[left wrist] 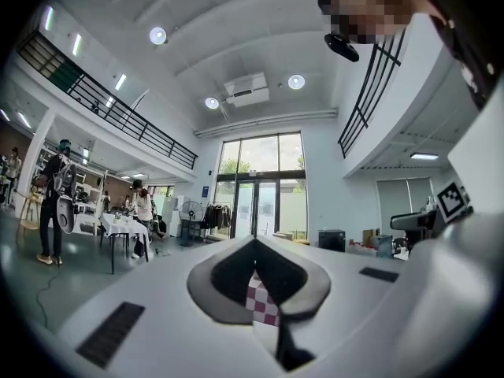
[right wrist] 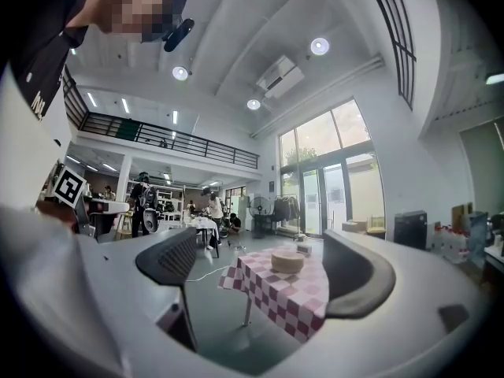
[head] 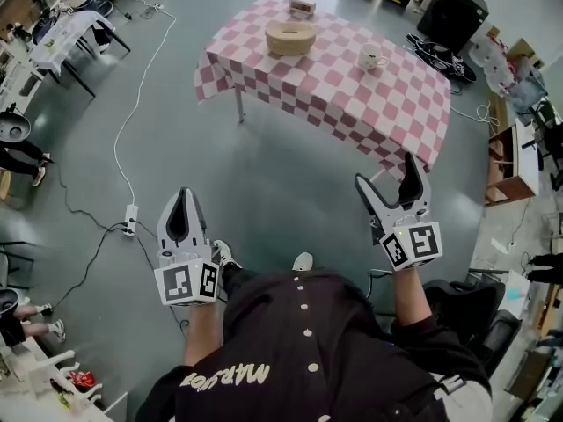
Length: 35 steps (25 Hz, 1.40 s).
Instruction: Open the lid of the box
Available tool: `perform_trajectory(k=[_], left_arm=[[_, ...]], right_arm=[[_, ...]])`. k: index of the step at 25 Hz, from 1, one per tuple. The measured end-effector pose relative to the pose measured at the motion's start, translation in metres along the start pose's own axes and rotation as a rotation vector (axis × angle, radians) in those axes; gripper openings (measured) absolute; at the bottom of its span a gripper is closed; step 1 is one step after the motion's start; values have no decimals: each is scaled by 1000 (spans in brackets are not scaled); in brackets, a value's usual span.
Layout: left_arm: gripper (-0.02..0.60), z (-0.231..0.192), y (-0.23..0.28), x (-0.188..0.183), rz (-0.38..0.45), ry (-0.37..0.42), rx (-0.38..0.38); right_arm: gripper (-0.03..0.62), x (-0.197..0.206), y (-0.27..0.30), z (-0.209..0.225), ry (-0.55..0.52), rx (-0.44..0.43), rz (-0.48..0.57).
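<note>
We're standing on the grey floor [head: 264,183], well back from the desk [head: 352,104] w/ its pink-checked cloth. The box [head: 291,37], round and pale, lid apparently on, sits near the desk's far edge, well apart from both tools. Left hand-held gripper [head: 185,193]: jaws closed tip to tip, nothing in them. Right hand-held gripper [head: 388,176]: jaws wide apart, empty, aimed twd the desk. A white mug [head: 371,57] stands to the right of the box, apart from it. We judge this as the approach step, lid untouched. Next we'd need to walk up to the desk, bring the right one over the lid, and prob. steady the box body w/ the left.
</note>
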<state>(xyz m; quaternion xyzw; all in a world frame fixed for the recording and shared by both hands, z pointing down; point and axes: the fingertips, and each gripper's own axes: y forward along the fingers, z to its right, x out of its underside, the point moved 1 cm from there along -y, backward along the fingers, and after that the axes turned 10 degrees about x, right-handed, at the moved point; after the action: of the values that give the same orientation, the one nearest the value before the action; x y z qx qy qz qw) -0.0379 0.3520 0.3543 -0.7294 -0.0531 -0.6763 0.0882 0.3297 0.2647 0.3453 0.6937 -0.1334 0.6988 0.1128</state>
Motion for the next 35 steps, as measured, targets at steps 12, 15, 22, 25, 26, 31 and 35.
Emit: perform_trajectory(k=[12, 15, 22, 25, 26, 31, 35], left_arm=[[11, -89, 20, -8, -23, 6, 81], [11, -108, 25, -10, -22, -2, 89], [11, -140, 38, -6, -14, -30, 128], [11, -154, 43, -6, -9, -38, 142], [11, -159, 43, -5, -9, -40, 145], [11, -185, 47, -4, -13, -51, 156], [11, -206, 49, -5, -15, -50, 170]], right_arm=[[488, 2, 31, -66, 11, 88, -7], [489, 1, 38, -81, 4, 101, -11], [492, -1, 52, -105, -12, 145, -15], [492, -1, 60, -115, -15, 159, -17], [492, 0, 62, -119, -16, 162, -18], [492, -1, 77, -141, -13, 174, -16], [492, 1, 85, -159, -10, 188, -12]])
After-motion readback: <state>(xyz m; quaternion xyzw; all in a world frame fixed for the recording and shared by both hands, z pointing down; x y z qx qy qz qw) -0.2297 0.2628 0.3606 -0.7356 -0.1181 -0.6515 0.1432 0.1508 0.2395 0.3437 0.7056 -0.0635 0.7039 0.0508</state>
